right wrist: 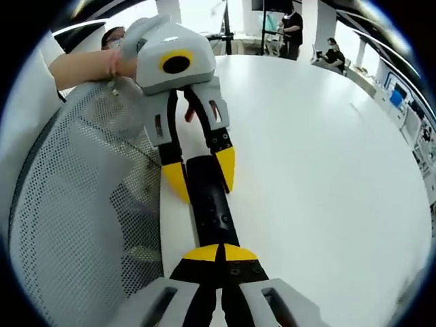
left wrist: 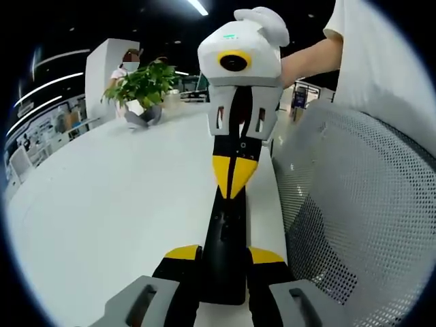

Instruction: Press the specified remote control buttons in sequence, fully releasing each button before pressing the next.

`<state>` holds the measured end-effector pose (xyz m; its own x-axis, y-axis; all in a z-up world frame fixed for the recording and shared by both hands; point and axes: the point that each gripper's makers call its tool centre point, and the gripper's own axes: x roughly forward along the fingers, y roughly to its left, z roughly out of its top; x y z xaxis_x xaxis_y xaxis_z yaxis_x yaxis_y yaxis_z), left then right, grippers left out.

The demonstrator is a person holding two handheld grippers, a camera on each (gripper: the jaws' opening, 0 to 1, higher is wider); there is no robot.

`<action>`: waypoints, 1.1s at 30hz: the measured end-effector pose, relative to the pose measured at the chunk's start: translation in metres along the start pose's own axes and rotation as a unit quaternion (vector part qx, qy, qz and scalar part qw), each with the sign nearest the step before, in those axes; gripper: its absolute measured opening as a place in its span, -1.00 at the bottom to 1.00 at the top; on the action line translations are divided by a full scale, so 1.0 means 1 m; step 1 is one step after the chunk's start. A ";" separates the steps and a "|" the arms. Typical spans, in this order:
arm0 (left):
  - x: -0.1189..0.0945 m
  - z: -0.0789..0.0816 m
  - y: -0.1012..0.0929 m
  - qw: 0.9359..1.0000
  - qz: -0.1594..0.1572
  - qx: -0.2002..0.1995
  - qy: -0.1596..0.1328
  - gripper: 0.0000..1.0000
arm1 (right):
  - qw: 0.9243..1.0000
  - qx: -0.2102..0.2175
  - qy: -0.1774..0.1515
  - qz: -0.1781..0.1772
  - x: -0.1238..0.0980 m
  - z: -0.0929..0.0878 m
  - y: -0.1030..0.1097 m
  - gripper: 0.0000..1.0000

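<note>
A slim black remote control lies along the near edge of a white table. My left gripper is shut on the remote, one yellow-tipped jaw on each long side of its near end. My right gripper reaches in from above, shut, its joined yellow tips resting on the top face at the remote's far end. In the right gripper view, the right gripper has its tips together on the remote control, and the left gripper straddles its other end. A hand holds each tool.
A white mesh chair back stands close against the table edge, also seen as the chair back. A potted green plant sits at the table's far end. People stand beyond the broad tabletop.
</note>
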<state>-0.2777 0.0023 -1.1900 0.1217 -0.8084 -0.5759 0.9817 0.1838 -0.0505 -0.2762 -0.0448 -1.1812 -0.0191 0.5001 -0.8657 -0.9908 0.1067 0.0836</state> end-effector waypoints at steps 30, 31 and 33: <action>0.001 0.000 0.000 1.000 -0.001 -0.002 -0.001 -0.50 | 0.994 0.081 -0.072 -0.015 -0.002 0.003 0.004 -1.00; 0.001 0.000 0.000 1.000 -0.001 -0.002 -0.001 -0.50 | 0.994 0.074 -0.073 -0.021 -0.002 0.005 0.003 -1.00; 0.001 0.000 0.000 1.000 -0.001 -0.003 -0.001 -0.50 | 0.996 0.051 -0.069 -0.032 -0.001 0.008 0.000 -1.00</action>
<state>-0.2773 0.0015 -1.1900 0.1195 -0.8099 -0.5743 0.9811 0.1851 -0.0568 -0.2754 -0.0384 -1.1761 0.0691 0.6022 -0.7954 -0.9704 0.2254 0.0864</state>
